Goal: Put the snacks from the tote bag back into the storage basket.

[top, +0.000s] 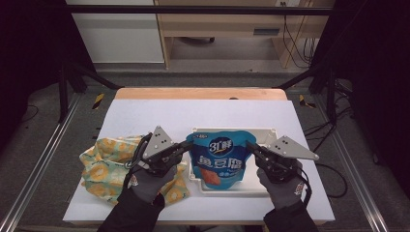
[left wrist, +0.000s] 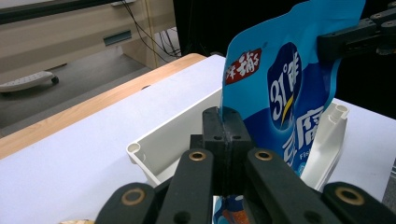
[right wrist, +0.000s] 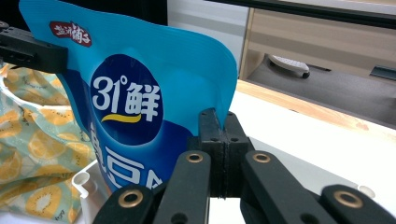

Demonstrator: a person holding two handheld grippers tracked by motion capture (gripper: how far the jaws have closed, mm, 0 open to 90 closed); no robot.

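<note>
A blue snack pouch (top: pixel 220 157) with white lettering hangs over a white tray (top: pixel 263 186), held up by both upper edges. My left gripper (top: pixel 186 144) is shut on the pouch's left edge, and in the left gripper view its jaws (left wrist: pixel 226 123) pinch the blue pouch (left wrist: pixel 280 93) above the white tray (left wrist: pixel 175 128). My right gripper (top: pixel 250 145) is shut on the pouch's right edge. In the right gripper view the blue pouch (right wrist: pixel 140 102) stands upright with its edge nipped at the right gripper (right wrist: pixel 220 123).
A yellow fruit-print cloth bag (top: pixel 106 166) lies crumpled on the white table sheet (top: pixel 145 116) at the left, under my left hand. The same bag (right wrist: pixel 32 154) appears behind the pouch in the right gripper view. A wooden table edge (top: pixel 200 93) runs along the back.
</note>
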